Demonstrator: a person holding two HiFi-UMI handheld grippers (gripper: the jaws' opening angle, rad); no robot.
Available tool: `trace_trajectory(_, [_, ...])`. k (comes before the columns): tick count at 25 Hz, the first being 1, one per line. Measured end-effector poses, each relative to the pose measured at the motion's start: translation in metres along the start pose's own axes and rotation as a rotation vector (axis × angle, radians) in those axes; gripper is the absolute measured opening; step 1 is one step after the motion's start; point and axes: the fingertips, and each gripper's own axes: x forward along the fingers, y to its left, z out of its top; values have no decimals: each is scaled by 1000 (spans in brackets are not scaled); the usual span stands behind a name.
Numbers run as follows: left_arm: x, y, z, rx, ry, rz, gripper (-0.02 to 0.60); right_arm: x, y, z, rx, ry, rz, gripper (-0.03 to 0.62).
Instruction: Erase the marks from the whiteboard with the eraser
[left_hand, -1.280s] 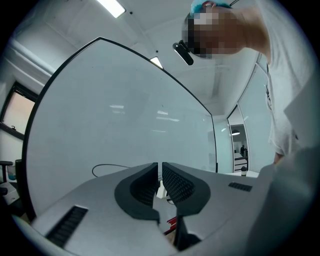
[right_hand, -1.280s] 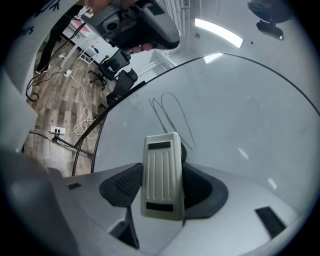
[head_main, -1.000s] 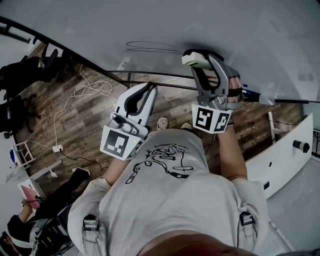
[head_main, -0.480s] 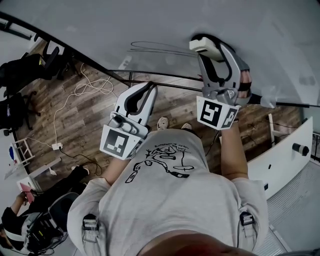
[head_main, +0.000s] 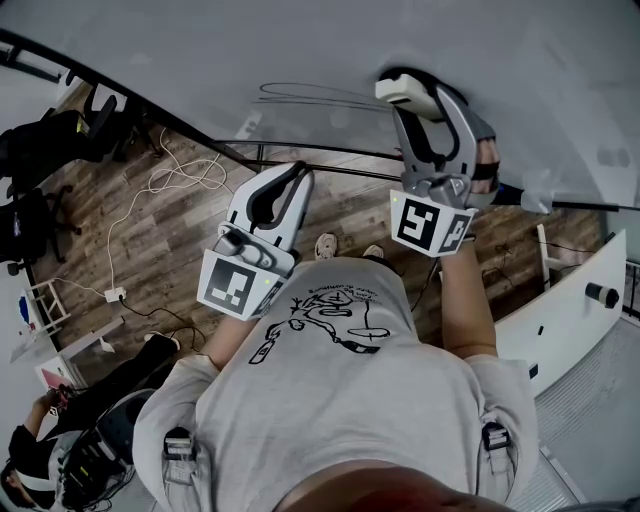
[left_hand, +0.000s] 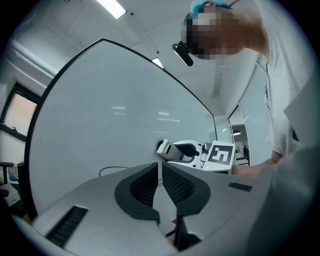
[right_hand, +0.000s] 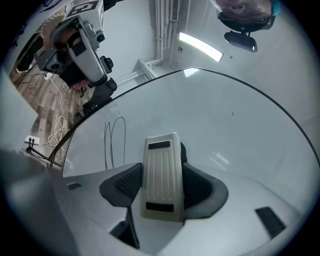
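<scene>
Up at the whiteboard (head_main: 300, 45), just right of the black marks (head_main: 305, 95): grips the eraser (head_main: 404, 91) tight between right gripper (right_hand: 162, 187) jaws, contact with board unclear. Lower, off the board, holds left gripper (left_hand: 160, 175) empty, jaws nearly together.

No word or number can be read anywhere. The light grey cotton T-shirt (head_main: 400, 400) bears a black line drawing (head_main: 330, 325) with small script over it, too fine to make out. Above the shirt, the white cubes on the left gripper (head_main: 298, 175) and the right gripper (head_main: 406, 93) show only black square patterns.
</scene>
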Motion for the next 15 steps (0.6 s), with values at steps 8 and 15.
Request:
trace_trajectory(8, [-1,1,0,6,10,2,41,3,6,0,-16,1,-2,258])
trace_trajectory(15, [-3,1,0,8,7,11,41,5,24,-4,-34,-1,22,258])
